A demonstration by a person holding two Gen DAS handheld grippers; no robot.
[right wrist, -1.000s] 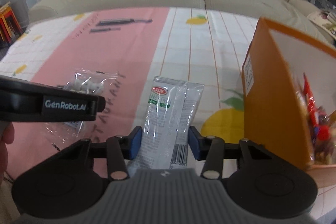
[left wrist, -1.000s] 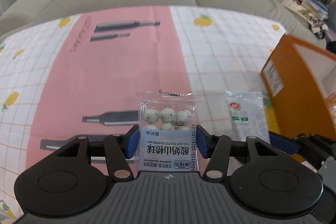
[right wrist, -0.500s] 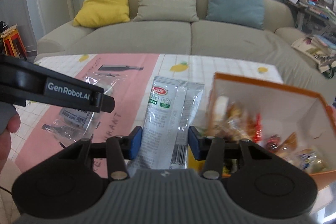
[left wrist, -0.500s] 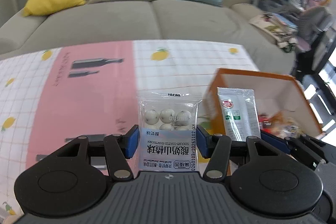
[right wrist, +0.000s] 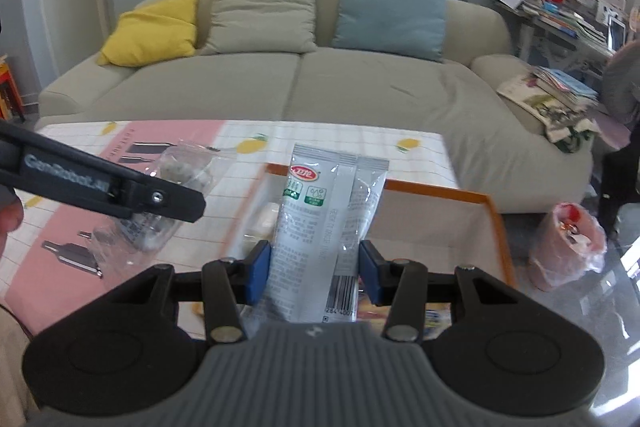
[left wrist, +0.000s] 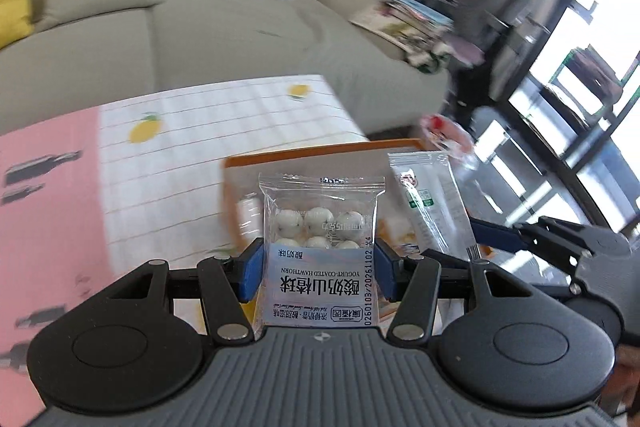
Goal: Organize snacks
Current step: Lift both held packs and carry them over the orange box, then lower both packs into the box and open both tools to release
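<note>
My left gripper (left wrist: 319, 267) is shut on a clear packet of white yogurt-coated hawthorn balls (left wrist: 320, 227), held upright above the near side of the orange box (left wrist: 320, 149). My right gripper (right wrist: 315, 269) is shut on a grey-white snack pouch (right wrist: 316, 211), also raised over the orange box (right wrist: 460, 195). In the left wrist view the right gripper (left wrist: 520, 235) and its pouch (left wrist: 432, 211) show to the right. In the right wrist view the left gripper (right wrist: 132, 191) crosses from the left with its clear packet (right wrist: 176, 183).
The box sits on a table with a pink and white lemon-print cloth (right wrist: 80, 227), near its right edge. A beige sofa (right wrist: 280, 83) with cushions stands behind. A pink bag (right wrist: 568, 247) rests on the floor at right. A thumb (right wrist: 8, 223) shows at the left edge.
Both grippers rose off the table with their packets and swung right, so they now hang over the open orange box. The grips have not changed.
</note>
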